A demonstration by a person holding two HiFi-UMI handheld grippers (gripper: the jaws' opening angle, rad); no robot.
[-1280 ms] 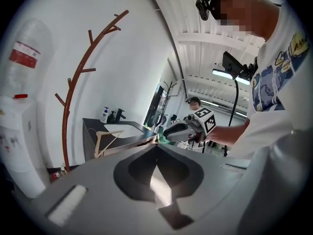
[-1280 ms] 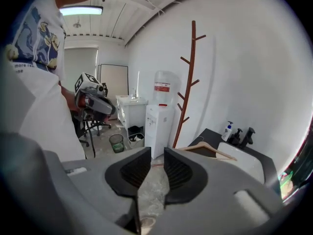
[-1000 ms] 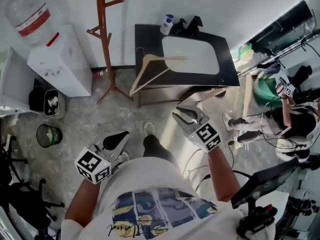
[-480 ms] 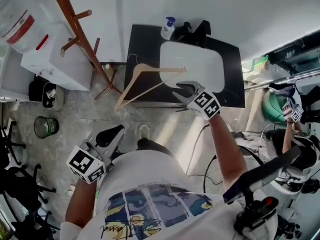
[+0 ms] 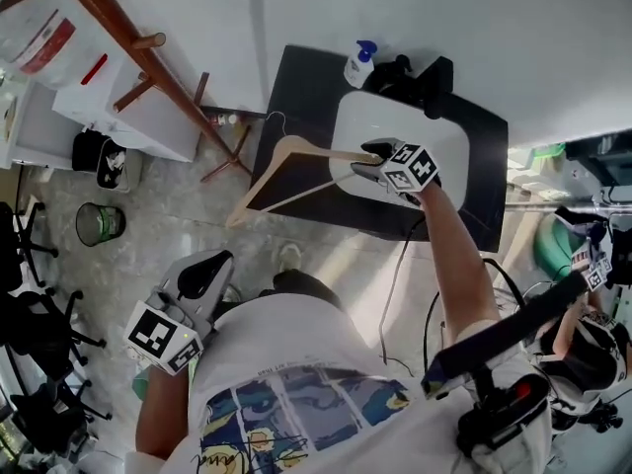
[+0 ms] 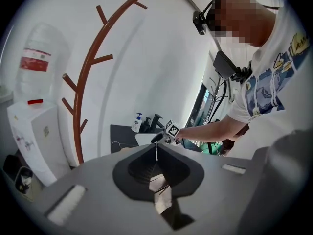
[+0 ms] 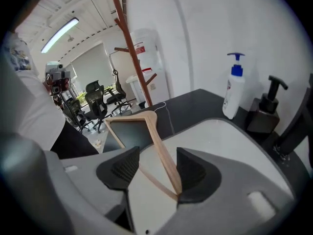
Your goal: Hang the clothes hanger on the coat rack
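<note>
A wooden clothes hanger point(image 5: 292, 169) lies on the black table point(image 5: 296, 77), its wire hook toward the coat rack and its right end on a white board point(image 5: 449, 146). My right gripper point(image 5: 367, 158) reaches down over that end. Its jaws are opening, and the hanger's arm point(image 7: 157, 140) runs between them, close to the right-hand pad point(image 7: 191, 170). The brown wooden coat rack point(image 5: 138, 52) stands left of the table, tall and branched in the left gripper view point(image 6: 80, 97). My left gripper point(image 5: 204, 273) hangs low by my left side, shut and empty point(image 6: 155, 153).
A white pump bottle point(image 5: 359, 64) and black dispensers stand at the table's back edge, near in the right gripper view point(image 7: 234, 87). A white water dispenser point(image 5: 59, 117) sits behind the rack. A bin point(image 5: 99, 223) and office chairs point(image 5: 39, 334) are on the left.
My right gripper travelled forward and down from beside my body to the hanger's end, and its jaws spread wider. The left gripper drifted back toward the lower left.
</note>
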